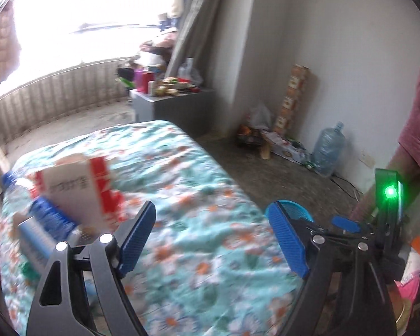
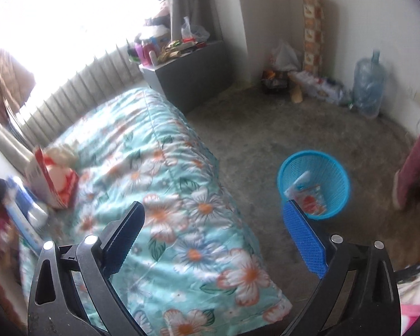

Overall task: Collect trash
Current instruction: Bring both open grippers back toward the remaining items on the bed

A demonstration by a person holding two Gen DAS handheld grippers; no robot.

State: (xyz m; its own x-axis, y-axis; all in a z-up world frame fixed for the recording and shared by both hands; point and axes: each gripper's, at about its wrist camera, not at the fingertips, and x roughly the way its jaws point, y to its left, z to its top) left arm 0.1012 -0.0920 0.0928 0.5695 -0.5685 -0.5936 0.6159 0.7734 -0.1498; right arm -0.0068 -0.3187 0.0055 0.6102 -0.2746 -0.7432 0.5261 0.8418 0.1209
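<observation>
Both the left gripper [image 1: 211,238] and right gripper [image 2: 217,240] have jaws spread wide, nothing between. Quilt [image 2: 165,173] edge lies between right jaws; blue basket [image 2: 313,183] beyond the right one; blurry box [image 1: 78,187].

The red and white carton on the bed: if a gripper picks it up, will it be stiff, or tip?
The red and white carton looks like thin cardboard, so probably light and crushable. It stands tilted on the soft quilt, so a push would likely tip it.

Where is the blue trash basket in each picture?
Left wrist view: only the rim of the blue trash basket peeks out behind the right-hand finger, low and right of middle.
Right wrist view: the whole basket stands on the floor, right of middle, with wrappers inside.
Shared landmark: the flowered blanket, left of the basket in both.
</observation>
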